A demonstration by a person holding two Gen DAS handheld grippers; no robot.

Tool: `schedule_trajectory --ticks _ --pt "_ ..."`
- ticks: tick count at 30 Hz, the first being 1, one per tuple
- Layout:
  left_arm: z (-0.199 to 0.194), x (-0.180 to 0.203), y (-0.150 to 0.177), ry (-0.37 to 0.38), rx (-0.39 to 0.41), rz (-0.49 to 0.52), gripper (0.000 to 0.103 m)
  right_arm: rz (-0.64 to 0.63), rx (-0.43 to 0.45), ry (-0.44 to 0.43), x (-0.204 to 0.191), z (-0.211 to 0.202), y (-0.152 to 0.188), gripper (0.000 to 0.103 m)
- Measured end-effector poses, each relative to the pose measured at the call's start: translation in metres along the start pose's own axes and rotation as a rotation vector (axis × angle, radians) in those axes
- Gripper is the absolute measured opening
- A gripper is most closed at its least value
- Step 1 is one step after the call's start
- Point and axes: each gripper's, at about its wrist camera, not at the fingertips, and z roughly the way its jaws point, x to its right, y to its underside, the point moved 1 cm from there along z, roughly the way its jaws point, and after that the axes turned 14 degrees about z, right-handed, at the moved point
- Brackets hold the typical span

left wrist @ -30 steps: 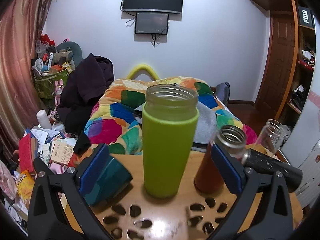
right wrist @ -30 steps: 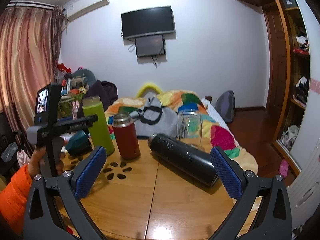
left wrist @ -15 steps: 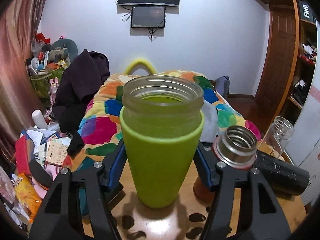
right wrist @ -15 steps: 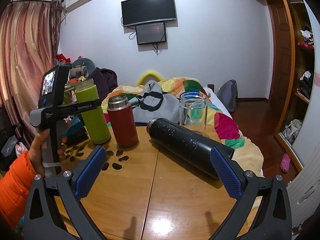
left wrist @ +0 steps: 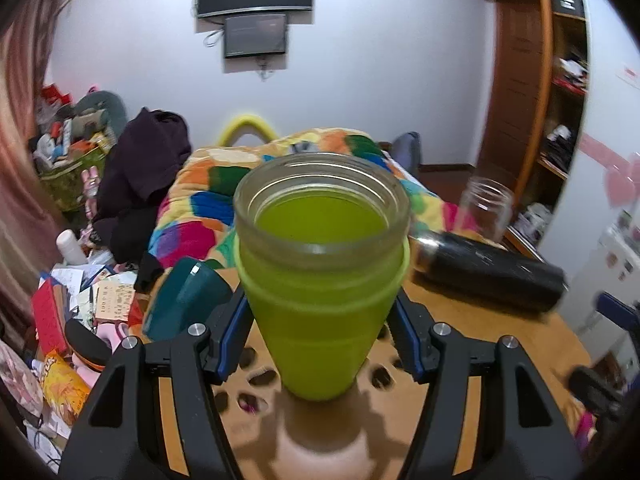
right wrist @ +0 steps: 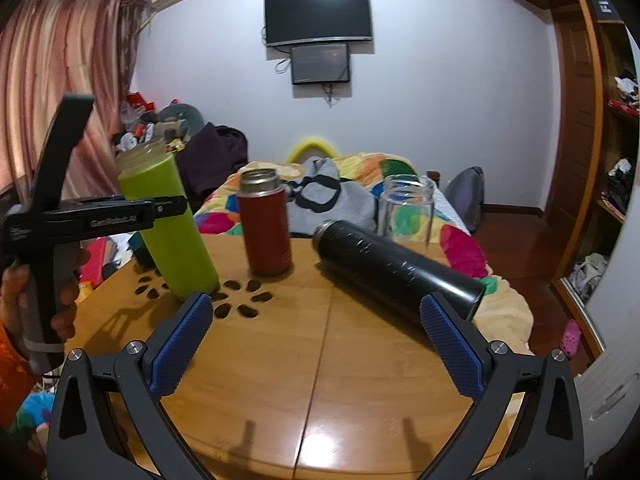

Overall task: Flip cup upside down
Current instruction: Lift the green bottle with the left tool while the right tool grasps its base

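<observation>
left gripper (left wrist: 320, 344) fingers (left wrist: 230, 336) clenched on the green cup (left wrist: 322, 280), blue pads pressed to both sides of its lower body. cup mouth open, facing up and toward the camera, clear glass rim above the green sleeve. in the right wrist view the green cup (right wrist: 168, 224) is tilted, top leaning left, base at or just off the desk (right wrist: 320, 360) near the flower-shaped cutouts (right wrist: 240, 304); cannot tell if the base touches. left gripper (right wrist: 100, 216) bar crosses the cup mid-body there, held by the person's hand (right wrist: 36, 292) in an orange sleeve. right gripper (right wrist: 316, 344) fingers (right wrist: 180, 344) spread wide, grasping nothing, low over the near desk edge. red flask (right wrist: 266, 224) stands upright just right of the green cup, lid off, steel mouth showing. black flask (right wrist: 396, 268) lies on its side to the right, mouth pointing toward the red flask, far end close by the right finger pad. clear glass jar (right wrist: 406, 210) upright behind the black flask near the far desk edge. teal cup (left wrist: 184, 296) lying on the desk left of the green cup in the left wrist view. behind the desk, bed with colourful quilt (left wrist: 208, 216); tv (right wrist: 318, 16) on the wall.
</observation>
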Motion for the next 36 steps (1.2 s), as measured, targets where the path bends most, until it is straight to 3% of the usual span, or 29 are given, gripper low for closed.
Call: schedule_trajectory --ticks 5,11,16,22,28,36 --pt "-0.028 0.030 0.004 0.100 0.028 0.055 0.063 -0.040 -0.031 -0.051 -0.009 -0.001 0.017 0.103" --pt "-0.052 0.060 0.003 0.303 0.046 0.049 0.063 -0.055 -0.082 -0.093 -0.015 0.003 0.033 0.103" --pt "-0.054 0.074 0.002 0.369 0.040 0.047 0.063 -0.037 -0.138 -0.179 -0.012 0.011 0.043 0.103" --pt "-0.047 0.070 0.007 0.464 0.026 -0.034 0.063 -0.024 -0.172 -0.207 -0.015 0.026 0.049 0.103" --pt "-0.042 0.061 0.006 0.496 0.035 -0.068 0.063 -0.027 -0.241 -0.266 -0.022 0.037 0.052 0.071" --pt "-0.028 0.041 0.009 0.541 0.030 -0.165 0.063 -0.062 -0.202 -0.239 -0.028 0.036 0.053 0.069"
